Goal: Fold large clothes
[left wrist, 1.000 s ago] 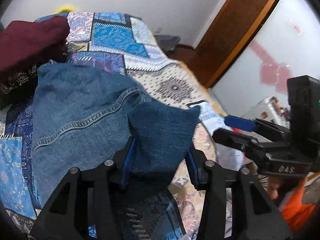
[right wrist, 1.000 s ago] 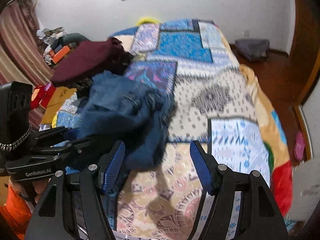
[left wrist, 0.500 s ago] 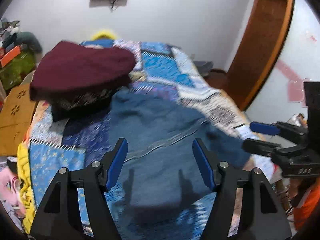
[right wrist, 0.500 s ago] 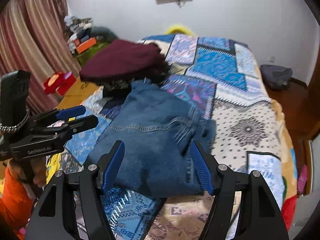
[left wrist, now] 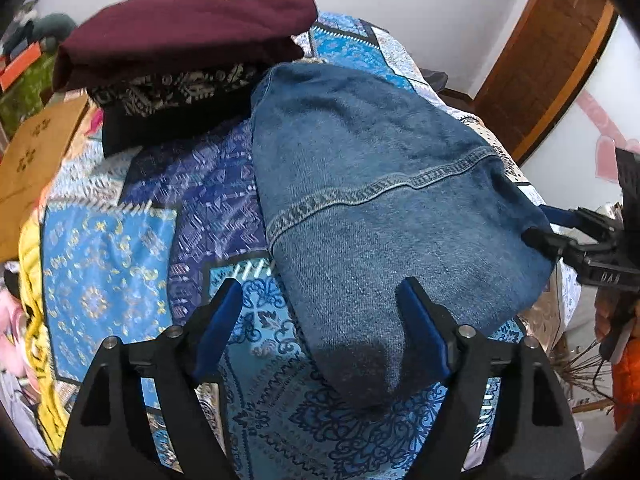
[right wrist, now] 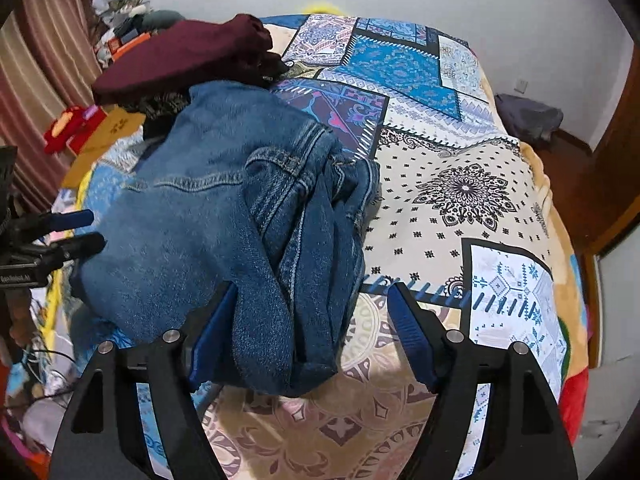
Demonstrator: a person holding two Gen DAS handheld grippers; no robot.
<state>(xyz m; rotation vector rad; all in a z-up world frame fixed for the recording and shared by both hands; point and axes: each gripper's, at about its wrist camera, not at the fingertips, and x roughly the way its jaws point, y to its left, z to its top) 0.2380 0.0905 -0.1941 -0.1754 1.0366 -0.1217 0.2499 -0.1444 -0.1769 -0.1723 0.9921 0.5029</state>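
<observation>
A folded pair of blue jeans (left wrist: 372, 200) lies on the patterned bedspread (left wrist: 104, 272); it also shows in the right wrist view (right wrist: 224, 216), with its folded edges bunched on the right side. My left gripper (left wrist: 320, 316) is open and empty, just above the near end of the jeans. My right gripper (right wrist: 312, 320) is open and empty, its jaws either side of the jeans' near edge. The right gripper shows at the right edge of the left wrist view (left wrist: 560, 236), and the left gripper at the left edge of the right wrist view (right wrist: 76, 228).
A stack of folded clothes topped by a maroon garment (left wrist: 180, 28) lies beyond the jeans, also seen in the right wrist view (right wrist: 184, 56). Cardboard (left wrist: 28, 160) and clutter lie left of the bed. A wooden door frame (left wrist: 548, 52) stands at right.
My left gripper let go of the jeans and opened. Both grippers pulled back, then came closer and lower over the folded jeans, which now lie flat on the bed.
</observation>
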